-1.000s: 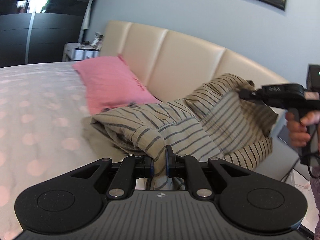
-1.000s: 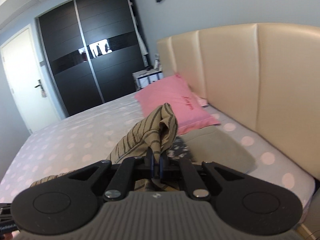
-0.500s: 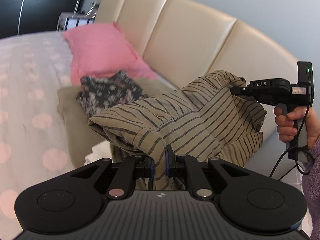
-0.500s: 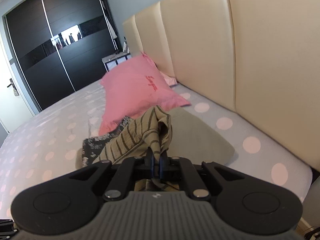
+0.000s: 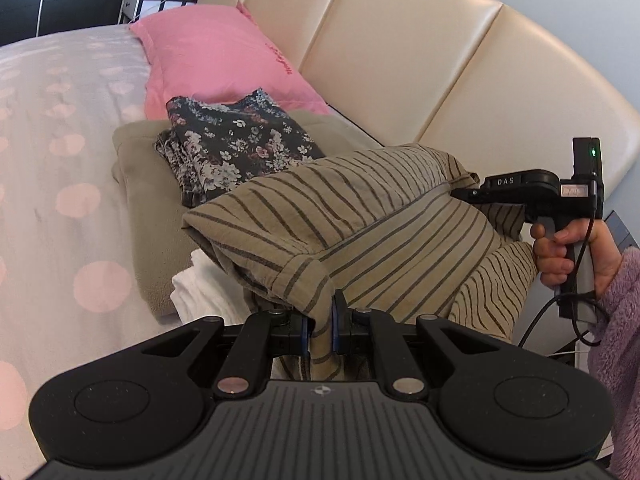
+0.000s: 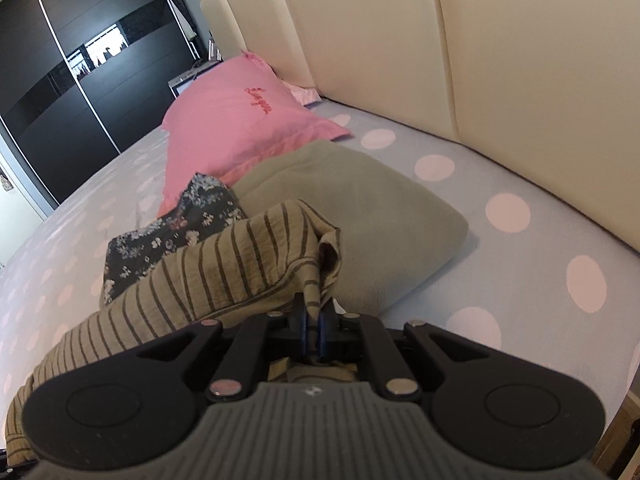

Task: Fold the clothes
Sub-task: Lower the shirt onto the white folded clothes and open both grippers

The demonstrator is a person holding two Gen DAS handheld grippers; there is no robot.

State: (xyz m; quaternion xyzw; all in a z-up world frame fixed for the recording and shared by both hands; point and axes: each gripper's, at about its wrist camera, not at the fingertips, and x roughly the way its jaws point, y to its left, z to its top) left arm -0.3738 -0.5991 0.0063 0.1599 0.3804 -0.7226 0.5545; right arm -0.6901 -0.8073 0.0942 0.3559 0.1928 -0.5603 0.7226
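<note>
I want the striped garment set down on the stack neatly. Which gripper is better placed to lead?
Probably the left gripper. It pinches the striped garment on the side nearest the floral garment, while the right gripper holds the far corner by the headboard, its jaws starting to open.

the left gripper point(image 5: 320, 330) is pinching a hem of the tan striped garment point(image 5: 360, 224) between its blue pads. across the cloth the right gripper point(image 5: 476, 192) is gripping the far edge, its jaws opening slightly with fabric between them (a hand point(image 5: 568, 256) in a fuzzy purple sleeve point(image 5: 616, 312) is holding its handle). beyond, a dark floral garment point(image 5: 236, 148) is lying on a folded olive blanket point(image 5: 144, 208), beside a pink pillow point(image 5: 216, 52) against the cream headboard point(image 5: 400, 48).
</note>
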